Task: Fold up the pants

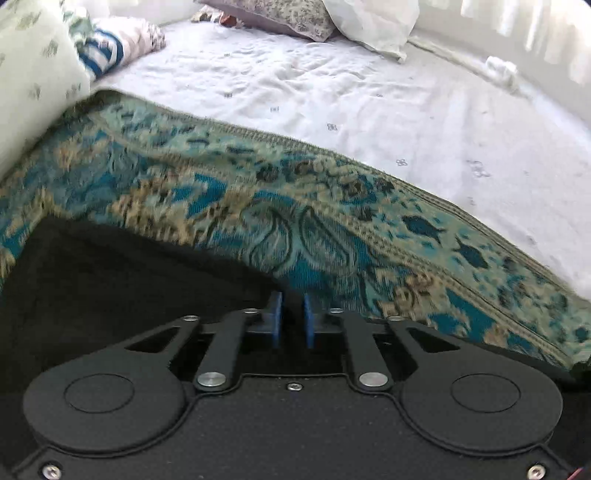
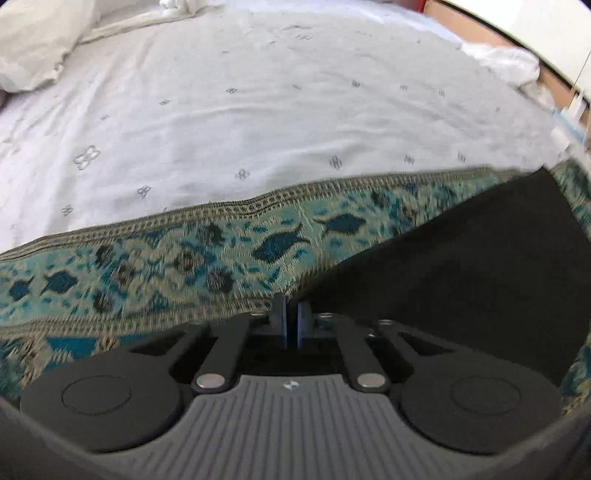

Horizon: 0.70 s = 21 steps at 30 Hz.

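The black pants [image 1: 122,266] lie on a teal patterned rug [image 1: 258,192] spread on a bed. In the left wrist view my left gripper [image 1: 293,314] has its blue pads nearly together, shut on the pants' edge at a corner. In the right wrist view the pants [image 2: 461,266] spread to the right over the rug [image 2: 166,258]. My right gripper [image 2: 291,314] is shut on the pants' near edge, with the pads almost touching.
A white bedsheet [image 1: 369,103] lies beyond the rug and also shows in the right wrist view [image 2: 258,110]. Pillows [image 1: 295,14] and folded bedding [image 1: 110,44] sit at the far side. A white pillow [image 2: 33,44] lies far left. A wooden bed edge [image 2: 480,33] shows far right.
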### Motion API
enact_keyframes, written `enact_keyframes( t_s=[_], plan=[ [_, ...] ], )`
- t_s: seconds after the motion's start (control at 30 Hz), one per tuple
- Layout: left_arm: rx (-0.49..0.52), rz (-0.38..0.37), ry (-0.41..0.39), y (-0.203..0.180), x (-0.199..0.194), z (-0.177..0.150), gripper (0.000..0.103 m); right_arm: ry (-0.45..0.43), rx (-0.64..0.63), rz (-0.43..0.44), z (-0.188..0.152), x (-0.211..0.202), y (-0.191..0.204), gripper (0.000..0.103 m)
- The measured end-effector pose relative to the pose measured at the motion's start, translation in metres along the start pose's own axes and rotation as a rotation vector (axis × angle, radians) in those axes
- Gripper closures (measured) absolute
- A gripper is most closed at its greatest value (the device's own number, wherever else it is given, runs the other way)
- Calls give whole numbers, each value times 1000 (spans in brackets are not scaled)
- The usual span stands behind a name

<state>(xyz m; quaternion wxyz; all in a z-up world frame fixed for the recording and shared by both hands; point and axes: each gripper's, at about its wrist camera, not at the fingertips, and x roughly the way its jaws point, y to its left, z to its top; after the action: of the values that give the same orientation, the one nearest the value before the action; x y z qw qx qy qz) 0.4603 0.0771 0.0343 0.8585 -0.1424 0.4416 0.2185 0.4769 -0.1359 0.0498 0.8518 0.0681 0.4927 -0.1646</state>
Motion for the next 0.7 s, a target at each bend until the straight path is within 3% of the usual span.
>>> enact_keyframes(
  t_s=[0.27,0.57,0.7],
  plan=[
    [-80,-170,30,51,-43,-37,98,-56,77,153,-54,-38,-61,101],
    [-48,-349,-64,100,-125,-113,98,-114,155,352,-151,-86,-164,101],
    [-40,-407,-127,136,-165,-160,98,-153,207,433,-209,-117,-205,101]
  ],
)
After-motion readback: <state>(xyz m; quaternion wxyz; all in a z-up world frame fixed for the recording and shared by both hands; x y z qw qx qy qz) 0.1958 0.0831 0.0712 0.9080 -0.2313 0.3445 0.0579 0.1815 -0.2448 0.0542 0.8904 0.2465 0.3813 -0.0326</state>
